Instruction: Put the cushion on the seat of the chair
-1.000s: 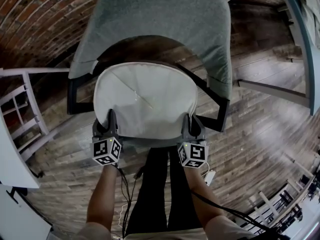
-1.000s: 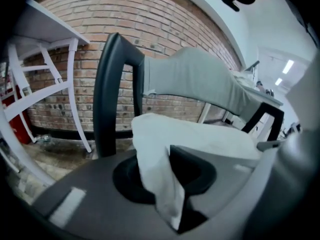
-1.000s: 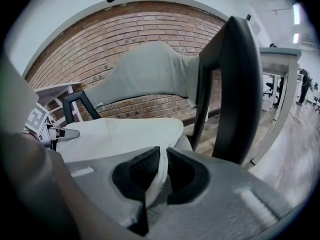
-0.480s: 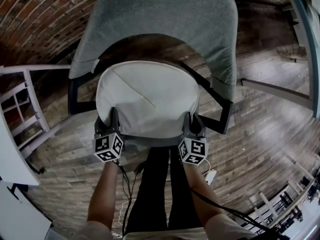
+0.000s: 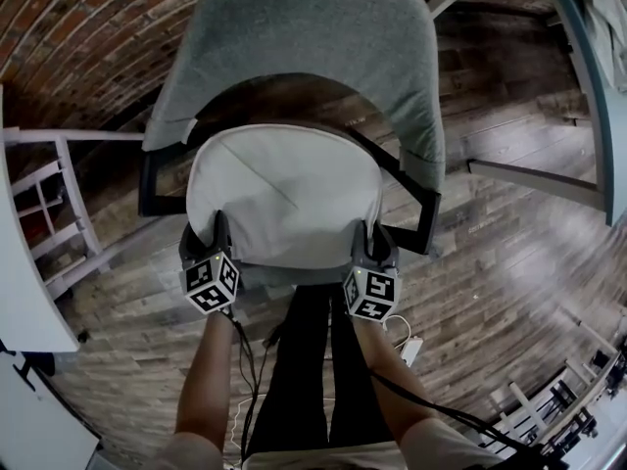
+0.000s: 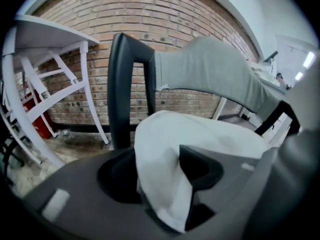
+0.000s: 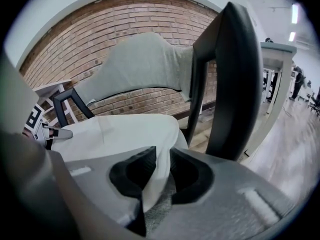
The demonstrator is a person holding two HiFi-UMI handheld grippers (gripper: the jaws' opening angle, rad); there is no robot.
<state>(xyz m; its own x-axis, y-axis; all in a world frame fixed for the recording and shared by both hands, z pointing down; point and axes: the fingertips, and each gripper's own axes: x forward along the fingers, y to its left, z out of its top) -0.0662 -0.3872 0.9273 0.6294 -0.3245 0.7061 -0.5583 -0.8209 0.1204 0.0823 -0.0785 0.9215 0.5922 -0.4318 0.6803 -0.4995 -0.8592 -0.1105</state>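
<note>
The white round cushion (image 5: 284, 194) lies on the seat of the chair, below its grey padded backrest (image 5: 313, 37). At the cushion's near left corner is my left gripper (image 5: 208, 235). Its jaws are opening, and the cushion's edge (image 6: 200, 134) hangs loosely between them in the left gripper view (image 6: 157, 171). My right gripper (image 5: 370, 238) is at the near right corner. Its jaws are pinched on the cushion's thin hem (image 7: 115, 129) in the right gripper view (image 7: 161, 166).
Black armrest frames (image 5: 147, 179) (image 5: 426, 213) flank the seat just outside each gripper. A white wooden frame (image 5: 39, 213) stands at the left and a white beam (image 5: 539, 179) at the right. The person's legs (image 5: 304, 360) are close to the seat's front, on a plank floor before a brick wall (image 5: 69, 27).
Both grippers stay at the cushion's near corners and the cushion barely shifts on the seat. The head view has tilted slightly.
</note>
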